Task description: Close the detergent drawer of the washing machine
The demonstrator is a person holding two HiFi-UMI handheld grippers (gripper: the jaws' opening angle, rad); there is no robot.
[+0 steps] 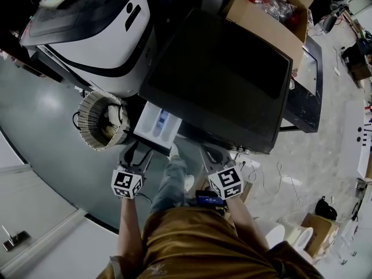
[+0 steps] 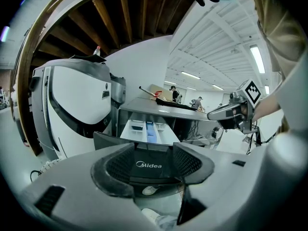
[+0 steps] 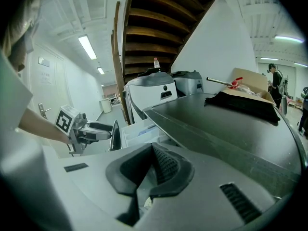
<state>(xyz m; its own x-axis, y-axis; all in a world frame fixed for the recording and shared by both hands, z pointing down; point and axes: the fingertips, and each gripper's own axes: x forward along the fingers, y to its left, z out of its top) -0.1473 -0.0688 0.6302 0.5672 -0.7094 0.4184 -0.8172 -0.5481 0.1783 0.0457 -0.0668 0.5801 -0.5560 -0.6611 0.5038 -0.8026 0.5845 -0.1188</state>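
Observation:
The washing machine (image 1: 221, 74) has a black top, and its white detergent drawer (image 1: 158, 124) stands pulled out toward me. In the left gripper view the drawer (image 2: 147, 129) ends in a dark front panel (image 2: 149, 165) marked Midea. My left gripper (image 2: 153, 153) is open, its jaws standing to either side of that panel; whether they touch it I cannot tell. In the head view the left gripper (image 1: 132, 154) sits just in front of the drawer. My right gripper (image 1: 214, 156) is shut and empty, below the machine's front edge. The right gripper view shows the drawer (image 3: 139, 131) to its left.
A second white machine (image 1: 93, 28) stands at the left, with a round ribbed basket (image 1: 103, 121) at its foot beside the drawer. A cardboard box (image 1: 273, 10) rests behind the black top. My legs and shoes (image 1: 174, 173) are below the drawer. Cables (image 1: 267, 179) lie on the floor.

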